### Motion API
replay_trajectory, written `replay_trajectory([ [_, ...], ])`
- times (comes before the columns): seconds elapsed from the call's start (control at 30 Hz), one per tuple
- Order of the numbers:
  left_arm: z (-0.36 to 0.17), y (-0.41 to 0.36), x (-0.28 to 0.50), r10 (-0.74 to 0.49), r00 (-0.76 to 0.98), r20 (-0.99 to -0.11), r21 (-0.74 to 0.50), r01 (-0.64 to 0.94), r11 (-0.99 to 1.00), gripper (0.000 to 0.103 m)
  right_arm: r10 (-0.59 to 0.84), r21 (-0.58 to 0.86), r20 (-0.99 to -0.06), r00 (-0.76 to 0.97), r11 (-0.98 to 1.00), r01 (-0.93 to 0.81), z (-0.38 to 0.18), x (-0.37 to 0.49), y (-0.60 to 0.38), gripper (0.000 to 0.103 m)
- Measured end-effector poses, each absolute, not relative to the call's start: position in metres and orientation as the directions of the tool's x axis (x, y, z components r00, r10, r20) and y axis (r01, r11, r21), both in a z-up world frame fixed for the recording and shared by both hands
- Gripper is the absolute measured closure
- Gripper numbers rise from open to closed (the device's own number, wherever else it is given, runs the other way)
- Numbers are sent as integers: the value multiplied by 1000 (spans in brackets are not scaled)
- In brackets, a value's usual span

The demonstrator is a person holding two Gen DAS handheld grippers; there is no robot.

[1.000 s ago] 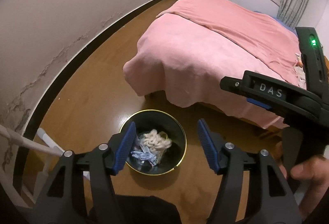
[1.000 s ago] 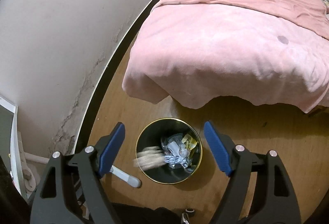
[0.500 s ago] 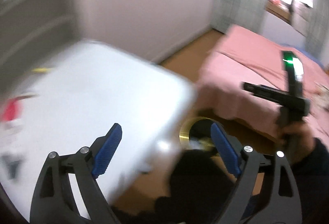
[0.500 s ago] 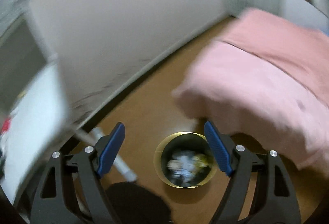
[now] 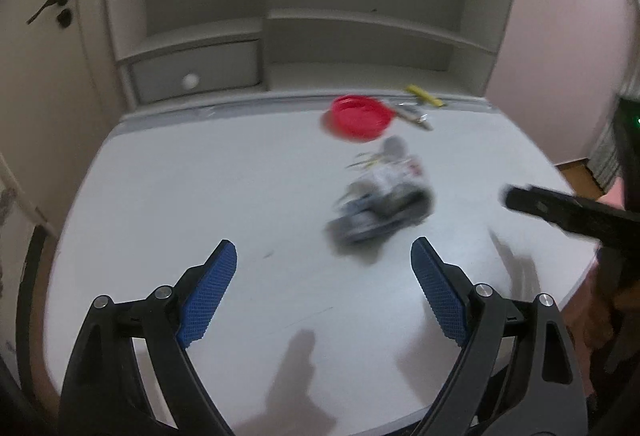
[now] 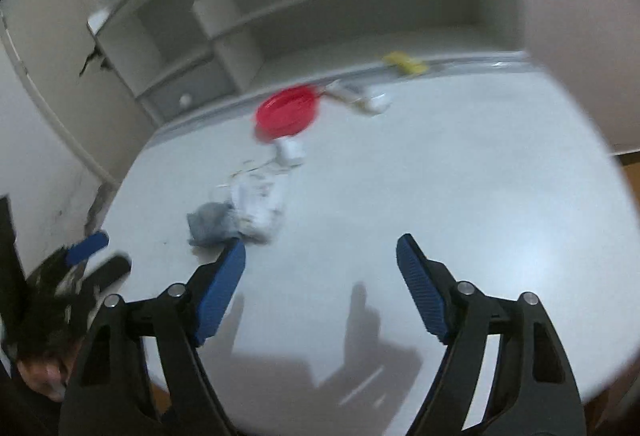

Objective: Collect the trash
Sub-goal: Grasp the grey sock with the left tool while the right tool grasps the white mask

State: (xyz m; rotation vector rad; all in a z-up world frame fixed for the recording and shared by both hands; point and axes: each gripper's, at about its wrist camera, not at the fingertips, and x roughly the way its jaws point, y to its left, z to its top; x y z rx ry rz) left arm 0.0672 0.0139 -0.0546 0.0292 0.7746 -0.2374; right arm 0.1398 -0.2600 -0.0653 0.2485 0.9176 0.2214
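Note:
A crumpled grey and white pile of trash [image 5: 380, 206] lies on the white desk [image 5: 224, 188], blurred by motion. It also shows in the right wrist view [image 6: 244, 212]. My left gripper [image 5: 324, 276] is open and empty, above the desk just short of the pile. My right gripper [image 6: 320, 264] is open and empty, with the pile at its left fingertip. The right gripper shows at the right edge of the left wrist view [image 5: 568, 212]. A small white scrap [image 6: 290, 150] lies behind the pile.
A red lid [image 5: 358, 114] lies at the back of the desk, also in the right wrist view [image 6: 288, 112]. A yellow item [image 5: 424, 96] and wrappers [image 6: 360, 98] lie near the shelf unit [image 5: 304, 20]. A door [image 5: 44, 48] stands at the left.
Both views have swung away from the black bin on the floor by the pink bed to the white desk. Both grippers stay open and empty.

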Motion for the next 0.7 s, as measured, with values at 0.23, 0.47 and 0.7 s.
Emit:
replay_trajectory([
  [0.23, -68, 43, 69, -186, 679, -710, -60, 205, 977, 17, 301, 278, -809, 505, 953, -122, -88, 191, -206, 35],
  [0.47, -65, 42, 79, -183, 687, -704, -26, 233, 972, 17, 316, 281, -811, 492, 949, -145, -94, 196, -187, 78],
  [0.7, -73, 16, 95, -231, 662, -713, -22, 307, 951, 13, 333, 289, -736, 589, 942, -170, -54, 159, -205, 79],
])
